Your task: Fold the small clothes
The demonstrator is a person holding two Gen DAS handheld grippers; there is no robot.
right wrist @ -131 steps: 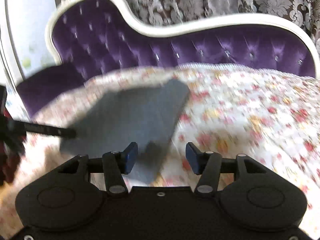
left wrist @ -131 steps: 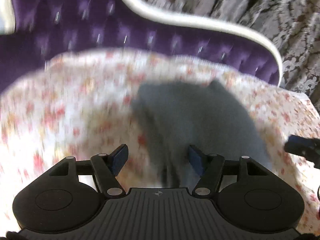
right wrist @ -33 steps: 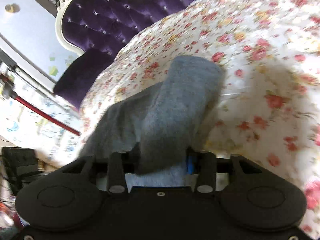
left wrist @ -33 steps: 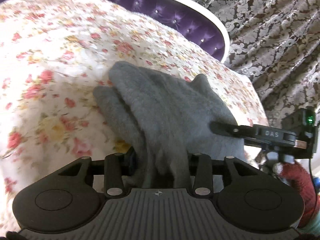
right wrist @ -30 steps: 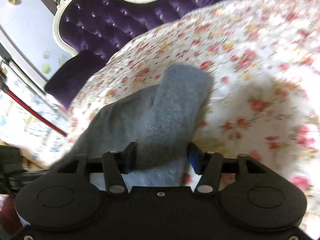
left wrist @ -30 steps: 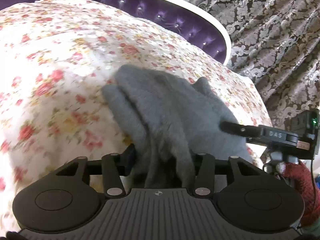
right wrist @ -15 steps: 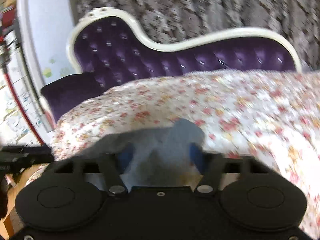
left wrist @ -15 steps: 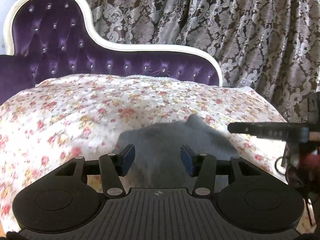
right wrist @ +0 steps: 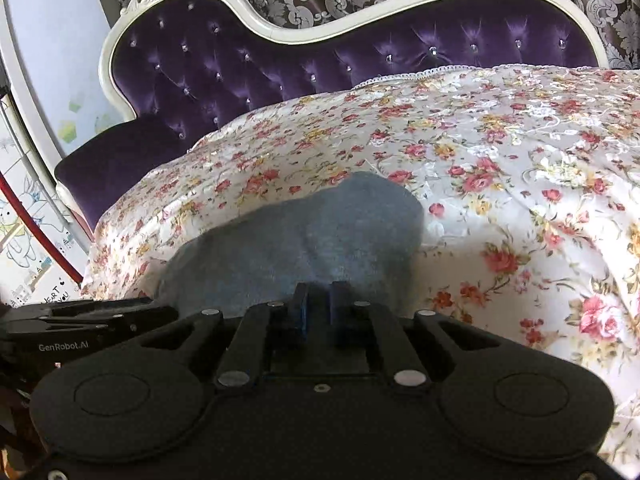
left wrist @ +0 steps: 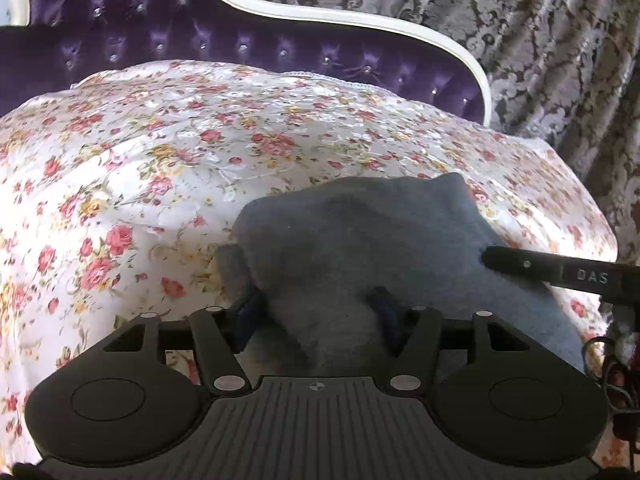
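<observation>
A small grey fleece garment (left wrist: 360, 240) lies bunched on the flowered bedspread (left wrist: 160, 152). In the left wrist view my left gripper (left wrist: 318, 312) is open, its jaws set either side of the garment's near edge. In the right wrist view the garment (right wrist: 304, 240) lies just ahead of my right gripper (right wrist: 318, 308), whose jaws are closed together at its near edge; cloth between them cannot be made out. The right gripper also shows in the left wrist view (left wrist: 552, 270), resting on the garment's right side. The left gripper shows in the right wrist view (right wrist: 80, 322) at the left.
The bedspread covers a purple tufted sofa with a white frame (right wrist: 320, 56). Patterned curtains (left wrist: 560, 40) hang behind. The bedspread's edge drops off at the right in the left wrist view (left wrist: 600, 240). A wall with stickers and a red pole (right wrist: 36, 216) stands at the left.
Both grippers let the garment down onto the bedspread and opened. Since half a second ago the right gripper's jaws have closed, and the left gripper has moved in around the garment's near edge.
</observation>
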